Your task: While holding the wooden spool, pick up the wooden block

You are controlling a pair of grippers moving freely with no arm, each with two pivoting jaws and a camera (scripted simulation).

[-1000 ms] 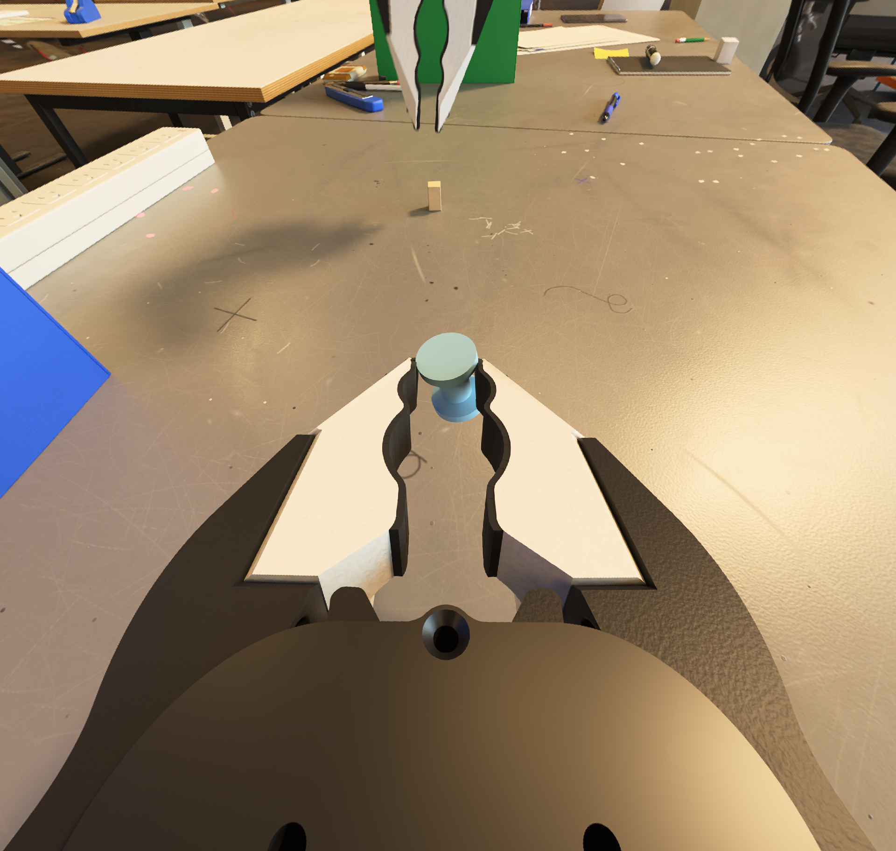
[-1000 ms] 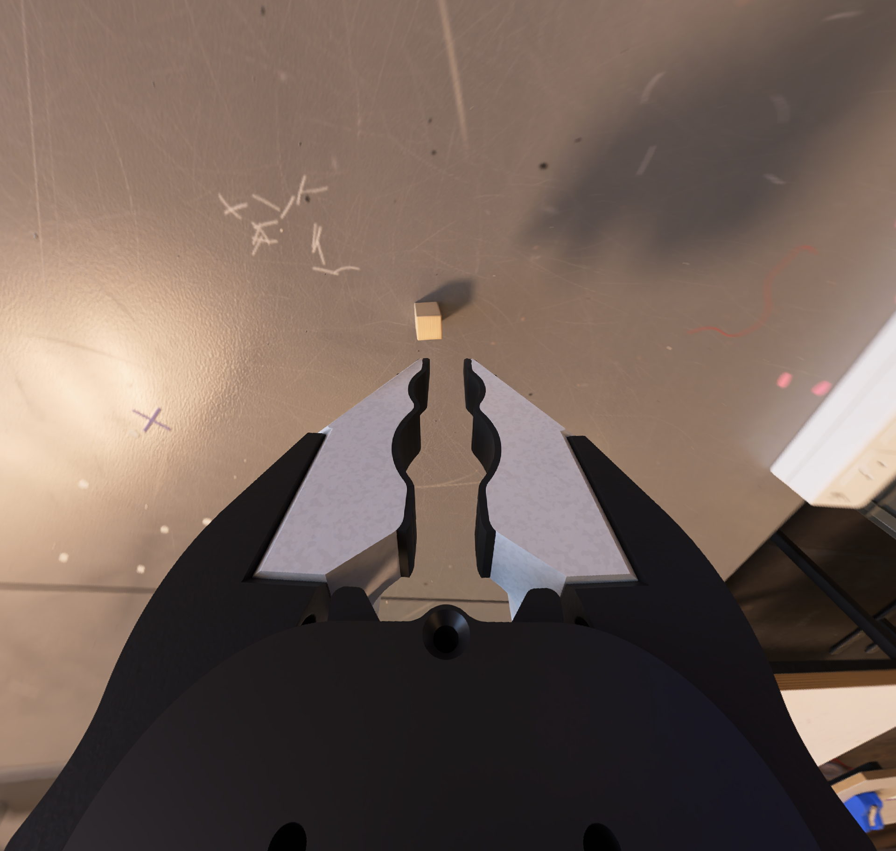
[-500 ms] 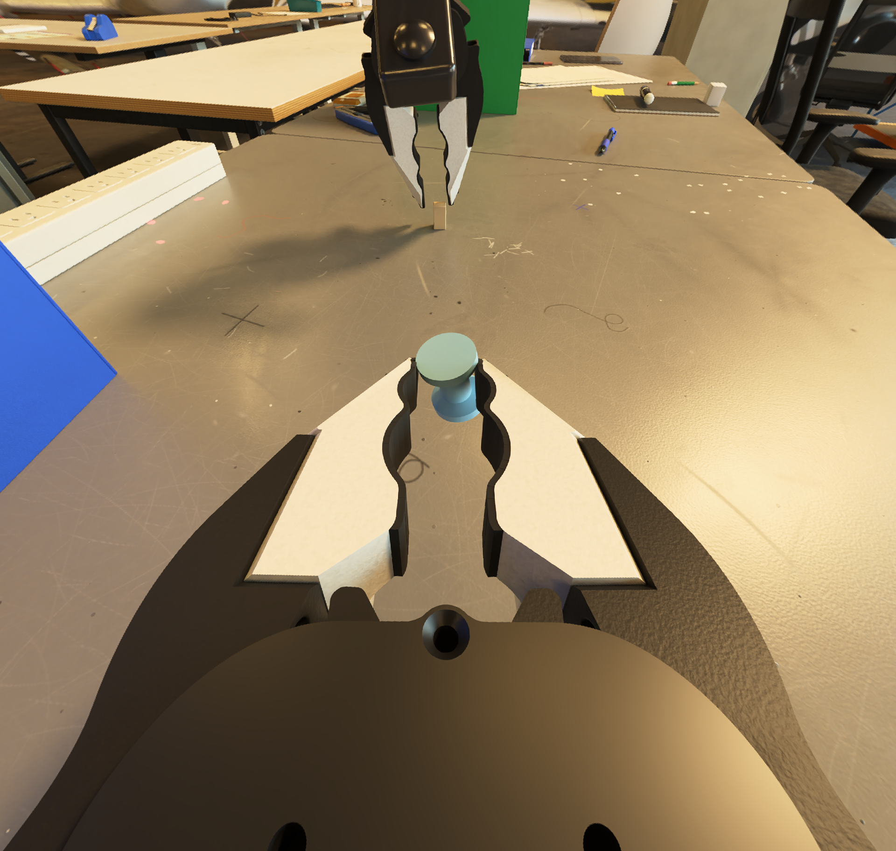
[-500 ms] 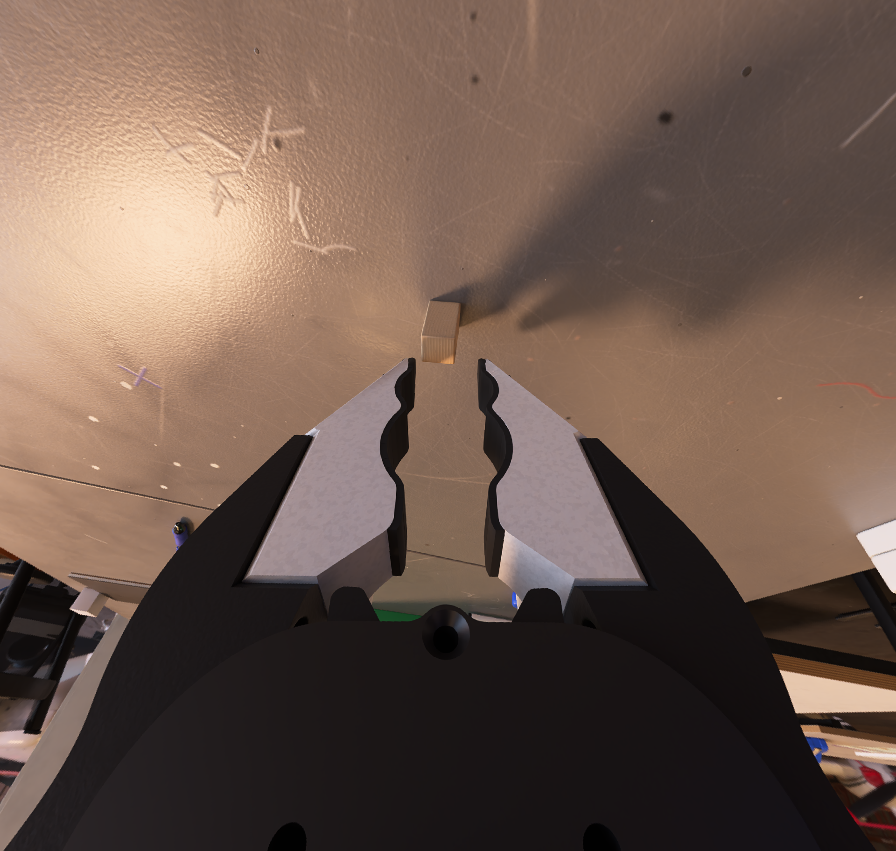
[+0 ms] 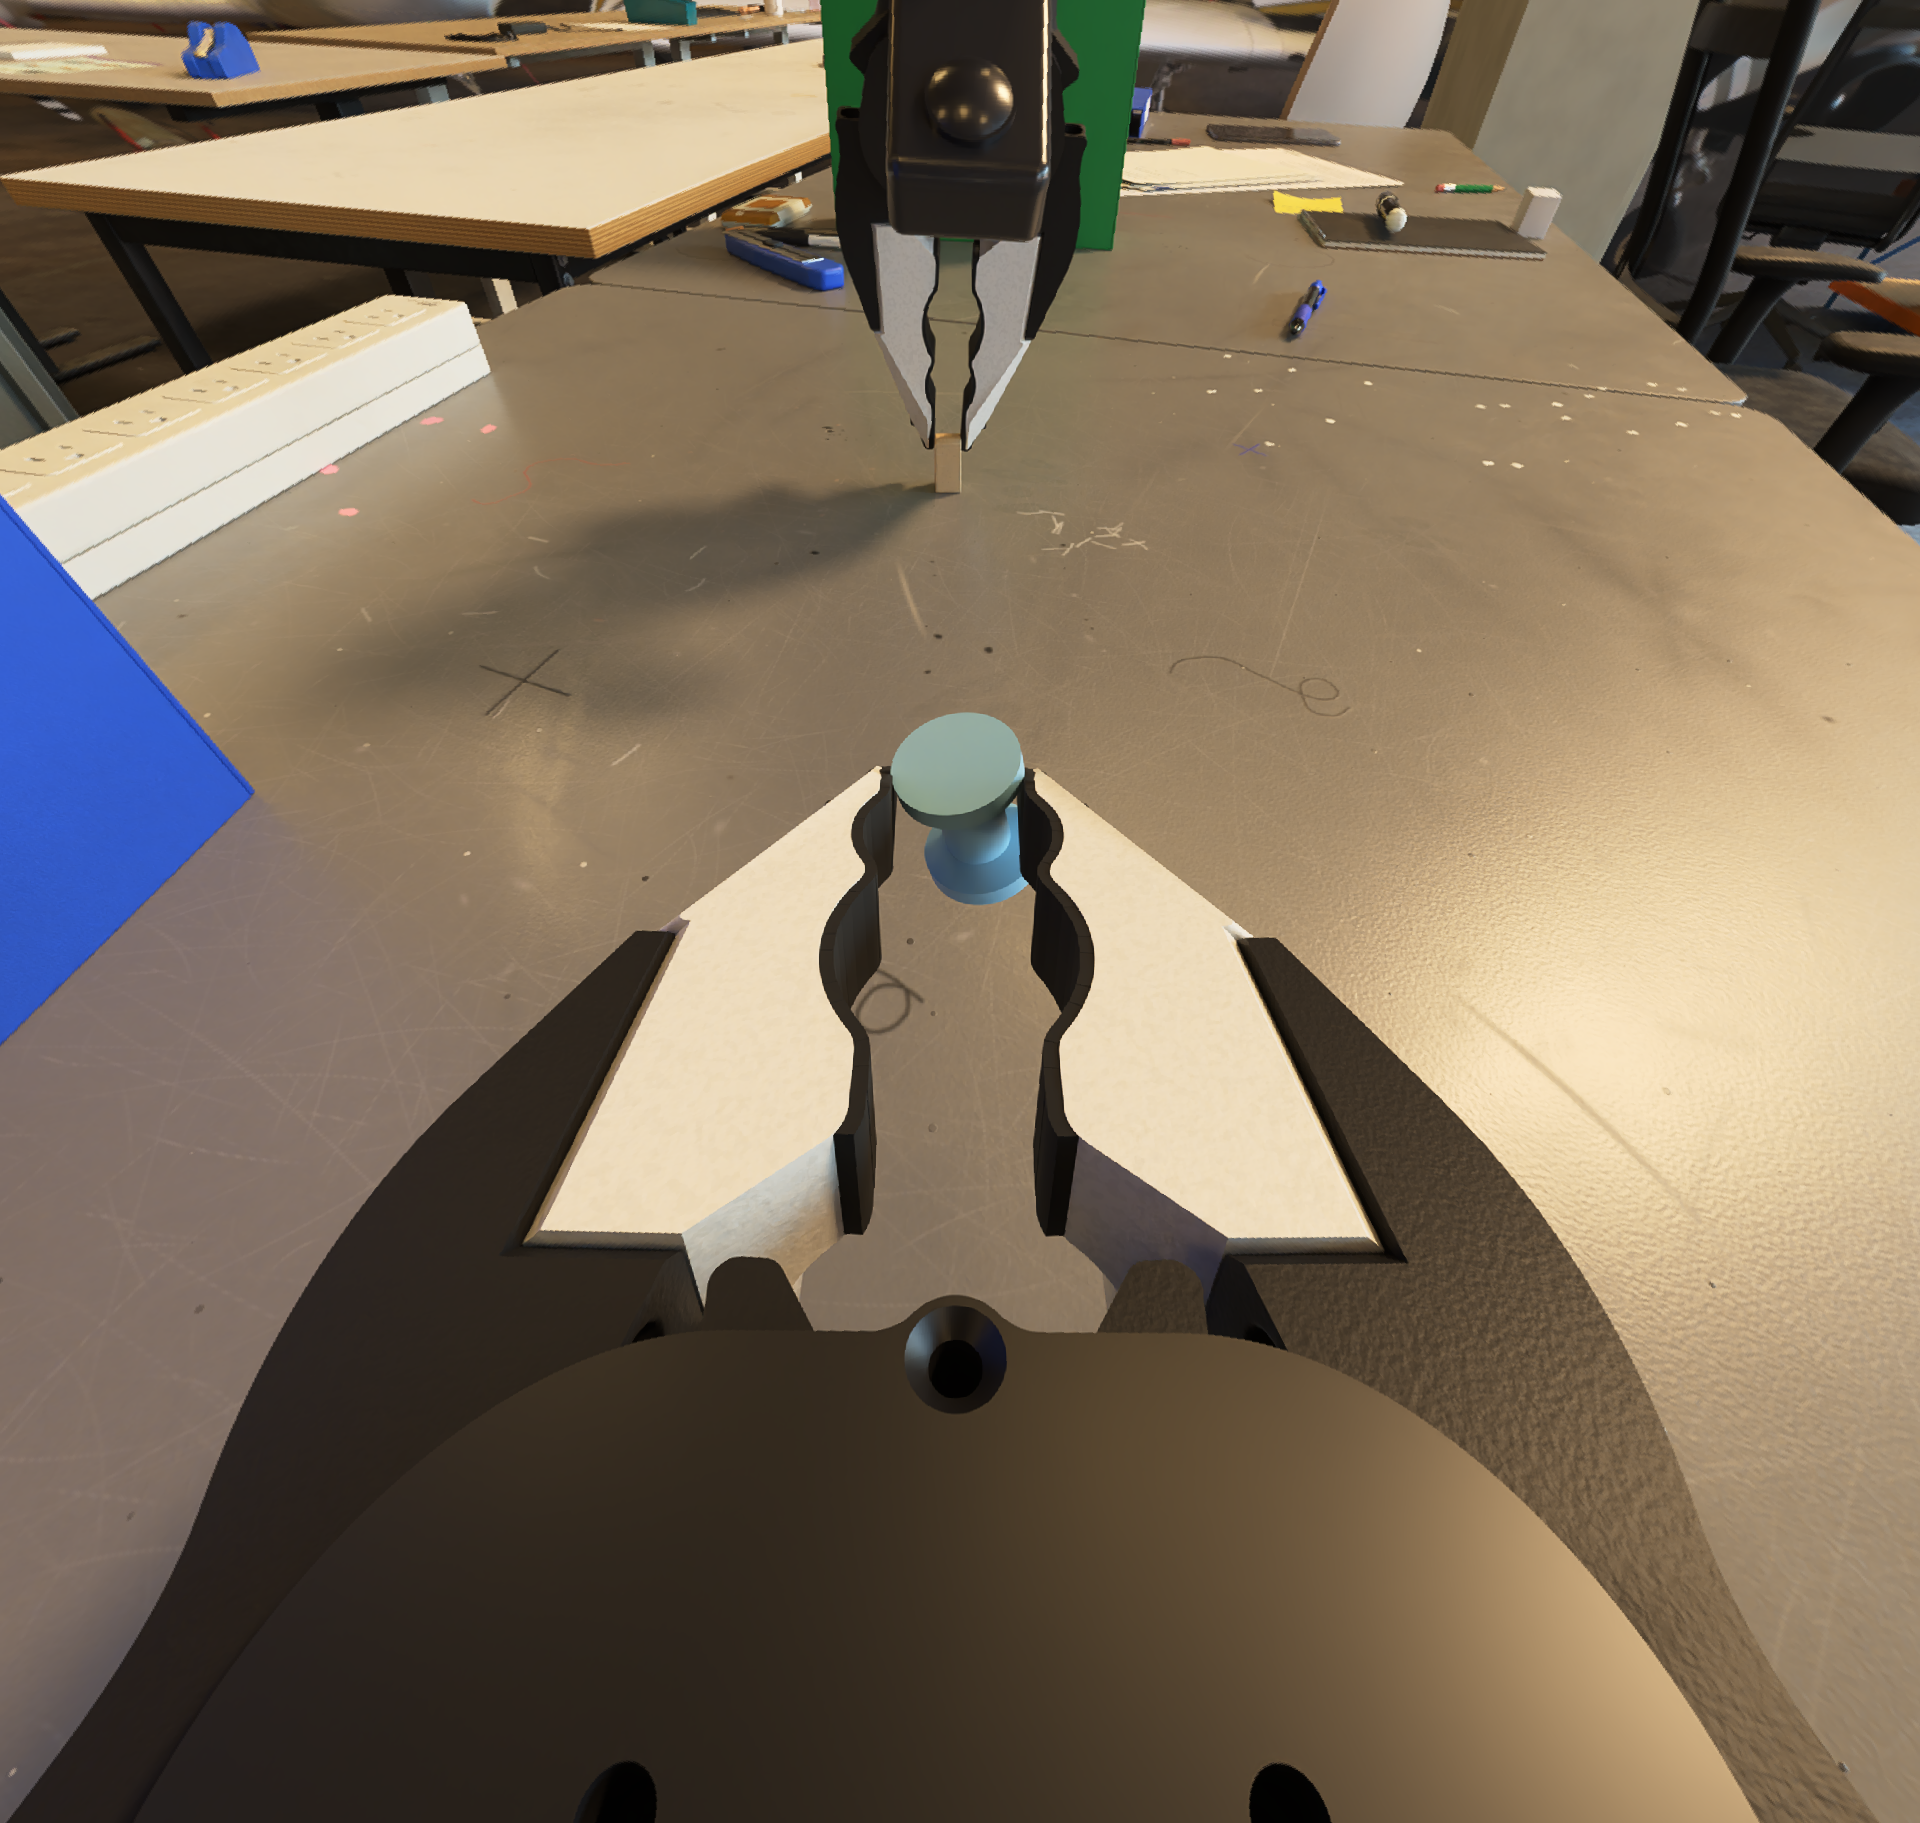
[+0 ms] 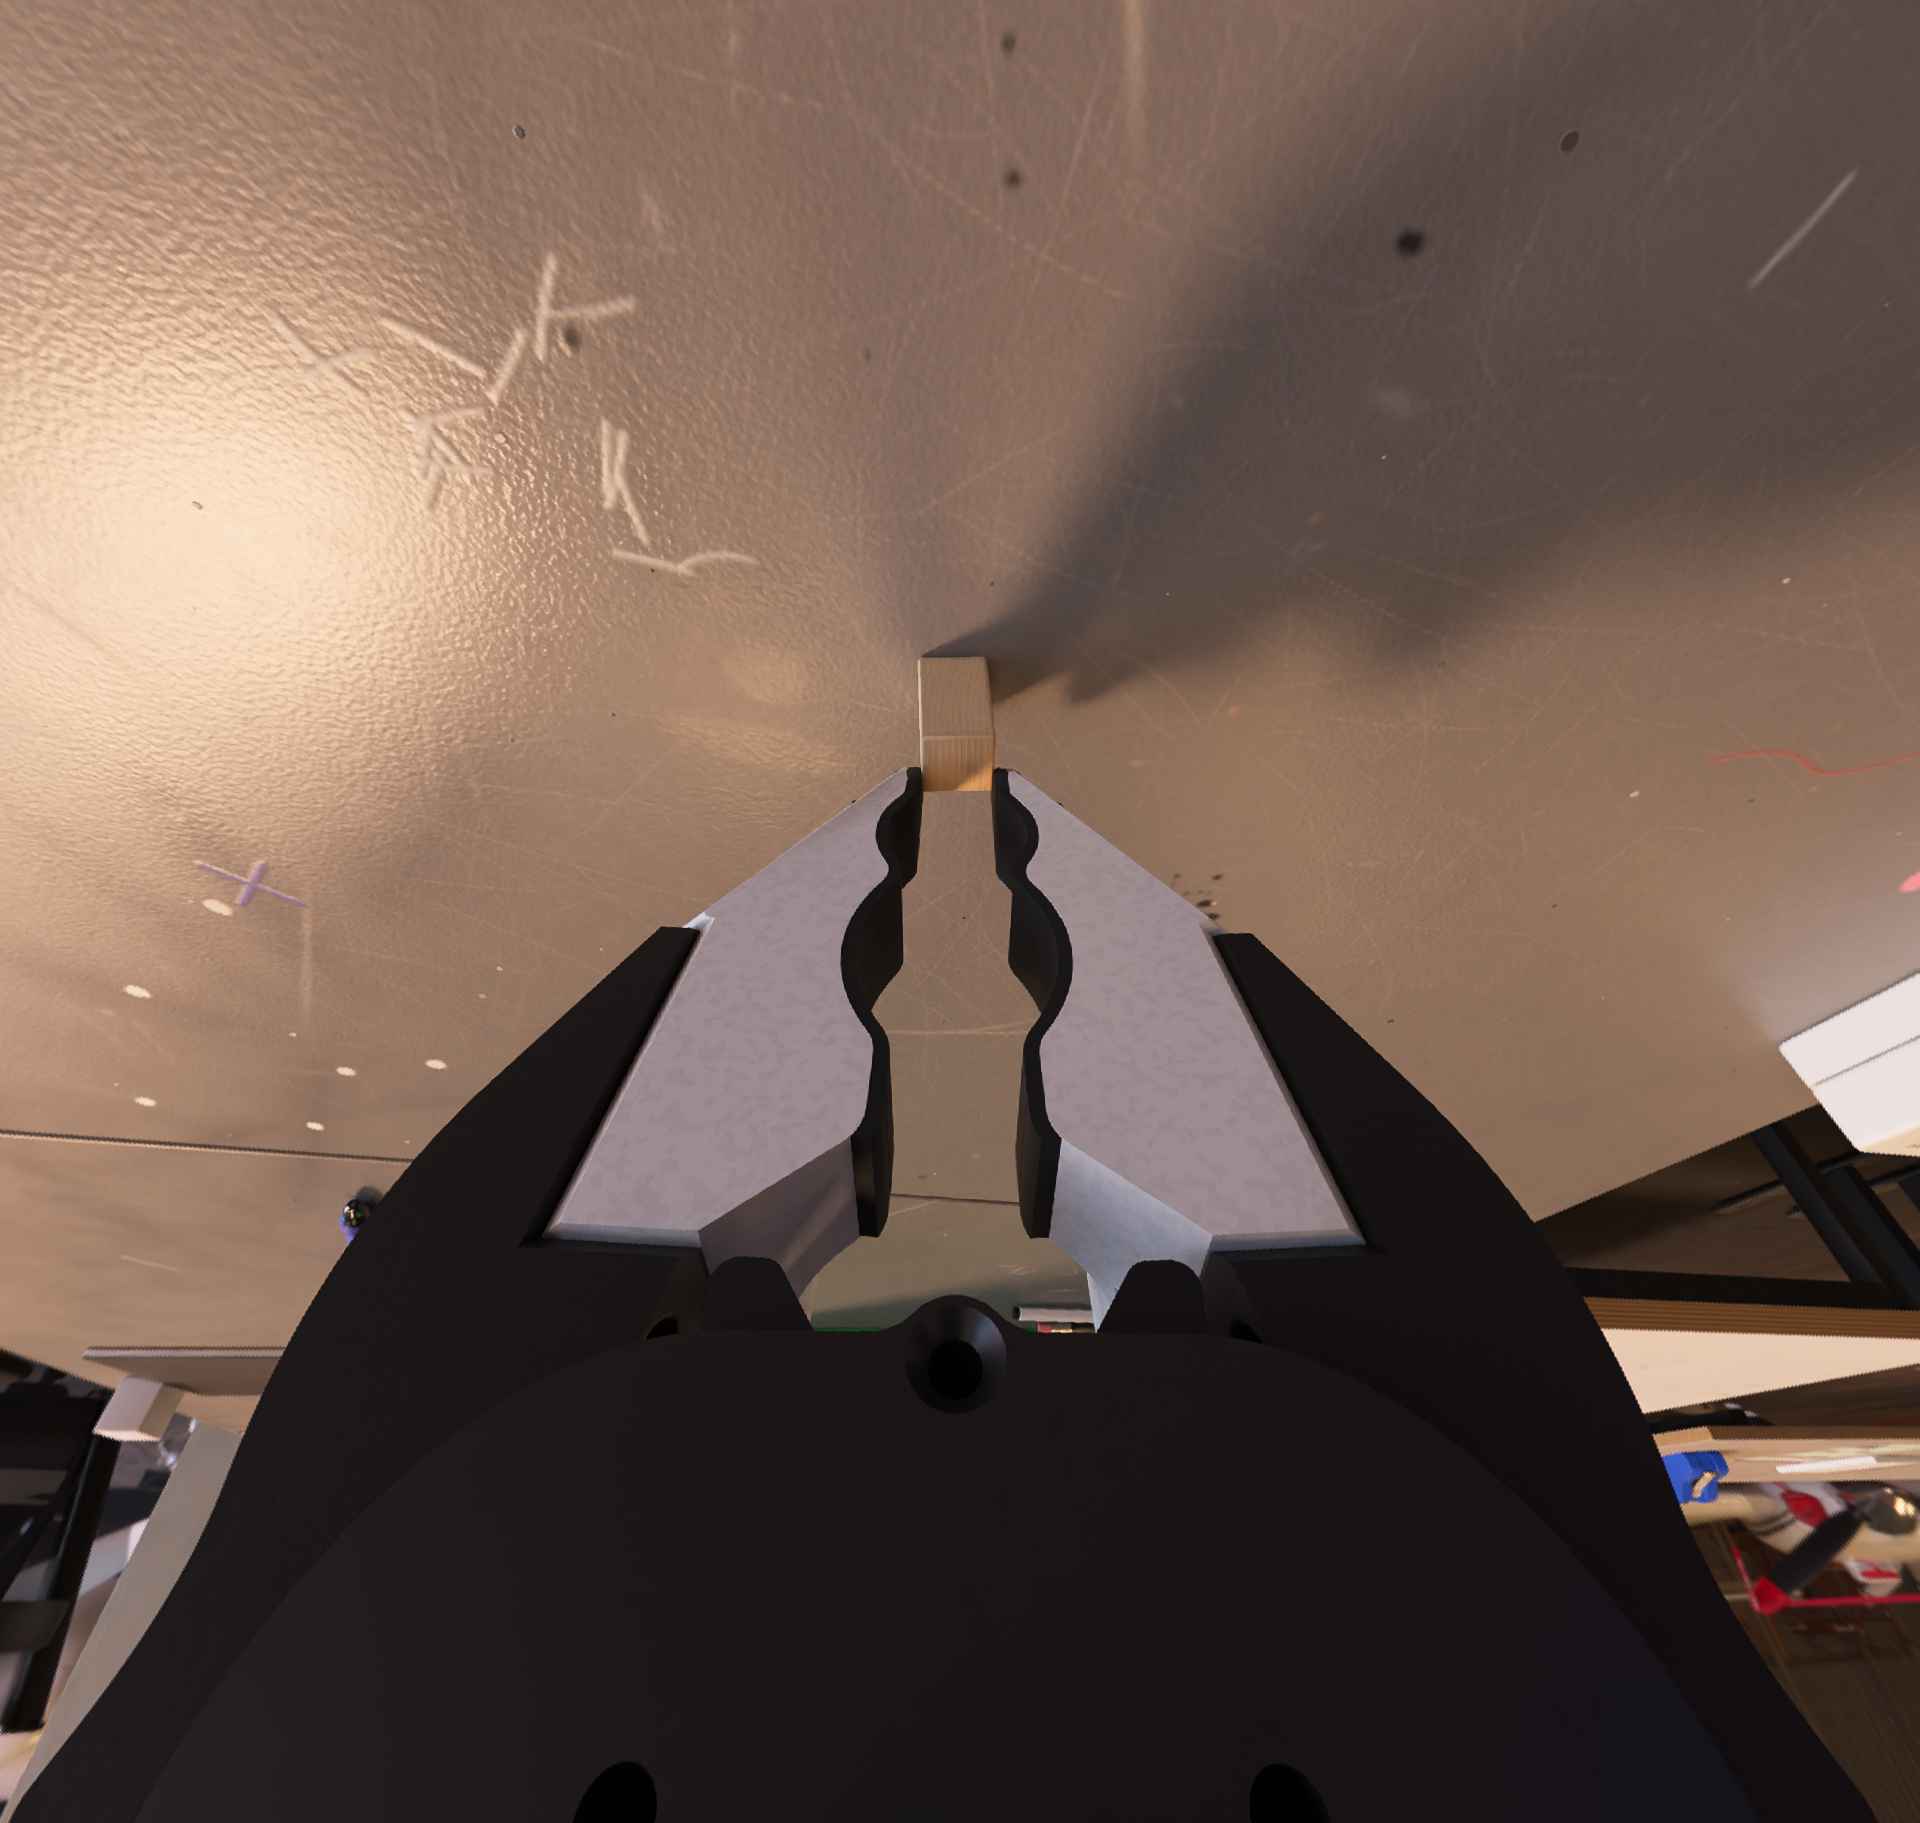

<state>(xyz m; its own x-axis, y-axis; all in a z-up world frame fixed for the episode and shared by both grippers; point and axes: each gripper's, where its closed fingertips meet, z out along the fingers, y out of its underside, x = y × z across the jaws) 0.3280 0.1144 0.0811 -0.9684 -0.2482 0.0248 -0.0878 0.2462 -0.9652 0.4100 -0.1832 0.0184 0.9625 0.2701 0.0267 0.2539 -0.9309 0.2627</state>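
My left gripper [image 5: 958, 786] is shut on the spool [image 5: 956, 771], a pale blue-green piece with a round flat head, and holds it above the grey table [image 5: 1455, 838]. The small pale wooden block [image 5: 948, 469] stands upright on the table farther ahead. My right gripper [image 5: 948, 441] points straight down over it. In the right wrist view its fingertips [image 6: 912, 786] flank the block's [image 6: 956, 724] top end and touch its sides. The jaws stand as narrow as the block is wide. The block's base rests on the table.
A blue panel [image 5: 83, 786] stands at the left edge and a white power strip [image 5: 239, 423] lies beyond it. A green box [image 5: 1101, 59] stands behind the right gripper. A blue cutter [image 5: 784, 261], a pen [image 5: 1304, 308] and a notebook [image 5: 1423, 235] lie farther back.
My right gripper came down onto the block, opened wider on the way, then narrowed its jaws onto the block's top end. My left gripper still holds the spool and has backed away a little.
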